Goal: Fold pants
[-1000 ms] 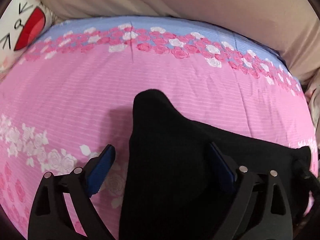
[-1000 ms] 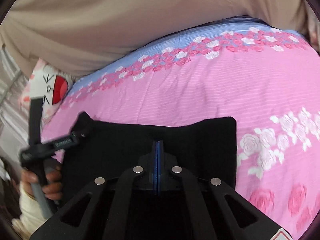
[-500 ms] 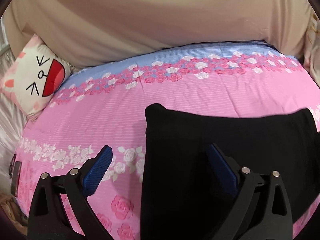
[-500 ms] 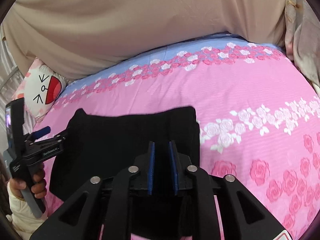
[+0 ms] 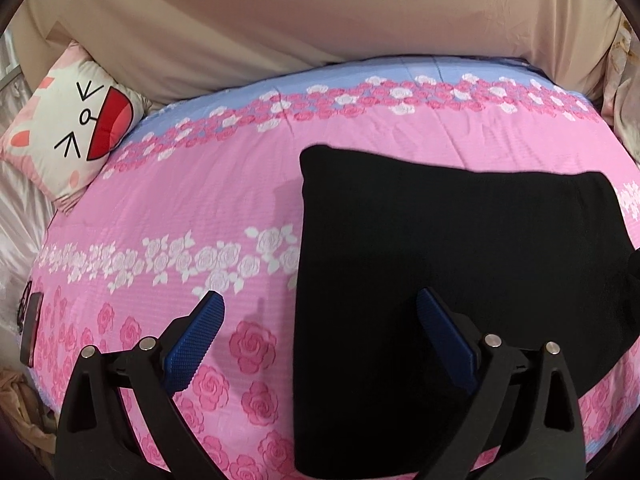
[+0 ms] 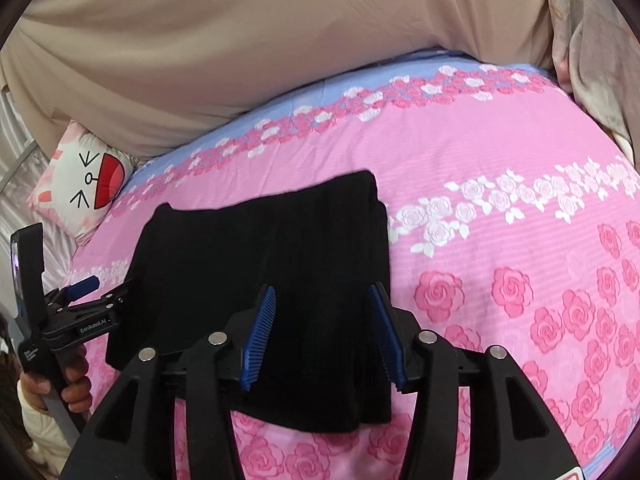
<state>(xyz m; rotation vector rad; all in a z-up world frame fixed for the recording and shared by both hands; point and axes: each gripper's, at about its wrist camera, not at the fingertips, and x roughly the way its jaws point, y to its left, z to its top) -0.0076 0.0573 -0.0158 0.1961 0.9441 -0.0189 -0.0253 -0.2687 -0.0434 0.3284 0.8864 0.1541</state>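
— Left wrist view: what's the cloth like?
— Black pants (image 5: 460, 280), matte and soft, folded into a squarish block with rounded corners, flat on a pink rose-printed bedsheet (image 5: 180, 200) with fine ribbing and a blue band. A white cartoon-face pillow (image 5: 76, 124) sits at the far left corner.
— And the left gripper (image 5: 320, 320)?
— Jaws spread wide, ridged blue pads, nothing between them; it hangs over the pants' left edge.
— Right gripper (image 6: 322, 332)?
— Parted too, gripping nothing, above the pants' (image 6: 264, 272) right side, whose layered edges show
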